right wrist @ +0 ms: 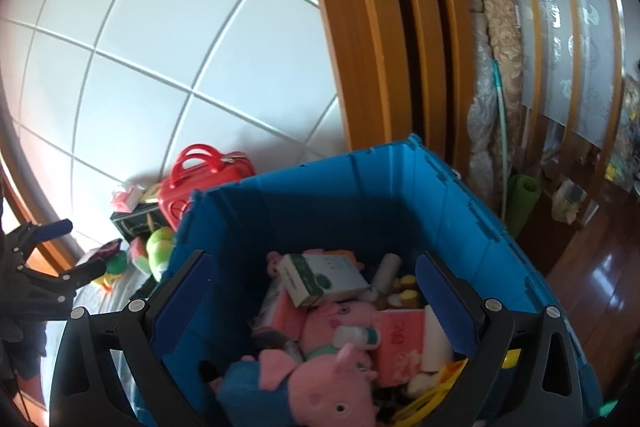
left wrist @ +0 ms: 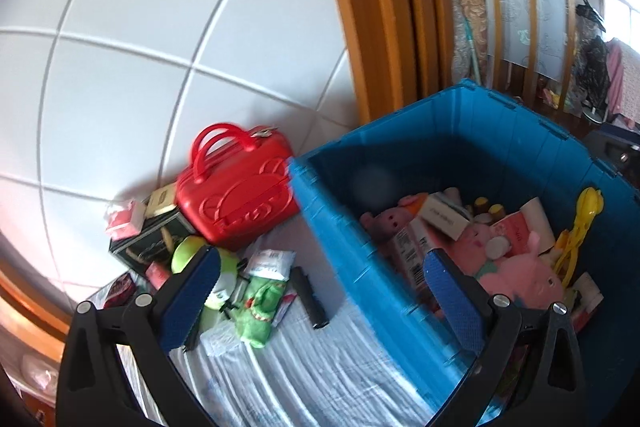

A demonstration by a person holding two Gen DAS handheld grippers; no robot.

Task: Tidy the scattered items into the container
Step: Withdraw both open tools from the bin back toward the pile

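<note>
From the left wrist view, the left gripper (left wrist: pixel 320 291) stands spread wide with nothing between its blue pads, straddling the near-left corner of the blue container (left wrist: pixel 340 227). The container's left wall runs between the fingers; inside it lie pink plush pigs (left wrist: pixel 516 267), boxes and a yellow tongs-like toy (left wrist: pixel 576 231) against the right wall. Left of the container, on the pale striped cloth (left wrist: pixel 304 367), a clear strip runs along the wall, holding only a black rod (left wrist: pixel 308 297). Beyond it, scattered items crowd toward the white tiled wall: a red case (left wrist: pixel 236 187), a green ball (left wrist: pixel 188 251), a green plush (left wrist: pixel 256 311). From the right wrist view, the right gripper (right wrist: pixel 312 291) hangs above the open container (right wrist: pixel 460 195), fingers fully apart and empty, over a pink pig (right wrist: pixel 320 383) and a white box (right wrist: pixel 324 277). The left gripper (right wrist: pixel 60 251) shows at the left edge, also open.
</note>
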